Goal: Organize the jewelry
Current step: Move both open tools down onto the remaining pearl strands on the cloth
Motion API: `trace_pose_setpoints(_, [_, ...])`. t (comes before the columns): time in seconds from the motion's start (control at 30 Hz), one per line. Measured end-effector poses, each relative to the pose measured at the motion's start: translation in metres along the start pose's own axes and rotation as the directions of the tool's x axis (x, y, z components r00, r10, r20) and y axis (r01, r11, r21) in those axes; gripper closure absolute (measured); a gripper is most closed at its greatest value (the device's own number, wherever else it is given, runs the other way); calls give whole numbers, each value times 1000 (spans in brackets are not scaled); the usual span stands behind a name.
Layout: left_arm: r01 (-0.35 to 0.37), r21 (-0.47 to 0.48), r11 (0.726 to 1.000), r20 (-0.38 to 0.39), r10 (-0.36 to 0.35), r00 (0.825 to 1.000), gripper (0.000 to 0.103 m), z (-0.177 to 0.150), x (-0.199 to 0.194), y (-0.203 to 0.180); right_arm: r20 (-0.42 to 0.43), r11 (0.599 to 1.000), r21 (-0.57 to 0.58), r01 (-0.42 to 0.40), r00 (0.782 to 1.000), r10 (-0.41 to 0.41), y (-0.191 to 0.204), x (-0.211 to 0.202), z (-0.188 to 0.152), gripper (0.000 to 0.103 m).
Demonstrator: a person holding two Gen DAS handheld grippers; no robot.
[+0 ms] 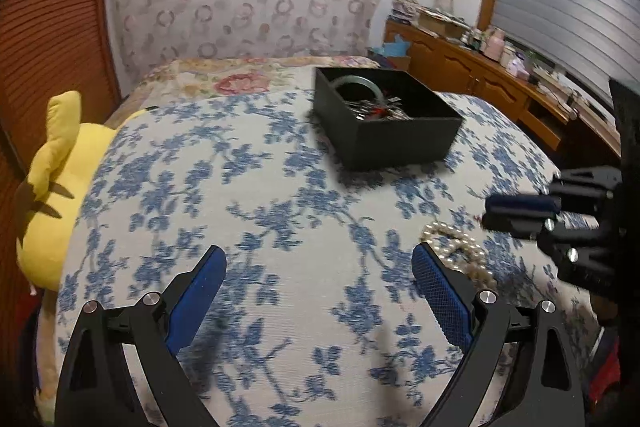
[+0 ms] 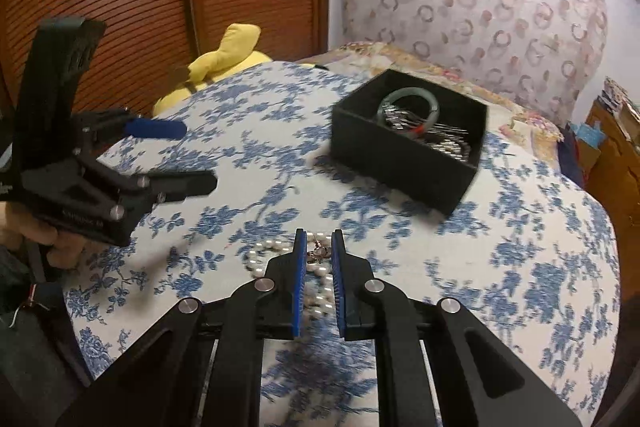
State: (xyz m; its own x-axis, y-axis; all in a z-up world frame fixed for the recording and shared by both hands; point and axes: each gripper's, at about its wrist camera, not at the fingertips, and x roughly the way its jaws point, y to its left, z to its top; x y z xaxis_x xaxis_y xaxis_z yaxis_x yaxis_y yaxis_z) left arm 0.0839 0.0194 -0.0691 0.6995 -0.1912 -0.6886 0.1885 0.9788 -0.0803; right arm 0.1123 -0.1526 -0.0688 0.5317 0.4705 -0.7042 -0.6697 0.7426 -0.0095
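1 black box (image 2: 404,163), 1 pearl necklace (image 1: 456,247), 1 green bangle (image 2: 408,107), 2 grippers, 1 yellow plush (image 1: 56,183)

The bedspread (image 1: 248,187) is off-white with blue floral sprigs. A black box (image 2: 404,163) holds a pale green bangle (image 2: 408,107). The pearl necklace (image 2: 272,259) is cream-white. Gripper pads (image 1: 440,295) are blue, a plush toy (image 1: 52,179) yellow.

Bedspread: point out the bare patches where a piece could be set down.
The floral bedspread lies bare between the yellow plush and the black box, and right of the box in the right wrist view. Crowded: the pearl necklace under the right gripper.
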Motion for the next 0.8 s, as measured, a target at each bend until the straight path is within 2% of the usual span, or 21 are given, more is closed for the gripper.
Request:
trace_pose_setpoints(0.03, [13,10,1000,-8,-13,1000,15,0,2,-4,2,1000,6,5,1000,-5,-3,-2,-1,89])
trace_pose_setpoints(0.17, [55,49,997,-48,-52,997,34,2,14,-20,6,999,29,19,1000,-19,-14,-5,-5,89])
trace_pose_setpoints(0.43, [110,131,985,-121,-95,988,58,4,35,-47,12,998,56,31,999,-31,-23,-8,-11,89])
trace_pose_setpoints(0.63, [147,140,979,-140,-127,982,65,5,46,-51,19,997,66,30,999,-31,-26,-10,-14,89])
trace_pose_setpoints(0.7, [175,130,976,-146,-155,977,74,6,48,-50,20,997,68,30,999,-32,-27,-11,-14,89])
trace_pose_setpoints(0.77, [210,135,968,-151,-189,970,91,6,47,-53,21,997,70,31,999,-32,-28,-12,-15,89])
trace_pose_setpoints(0.8, [213,144,966,-151,-191,970,93,6,47,-55,21,997,71,32,999,-34,-28,-13,-15,89])
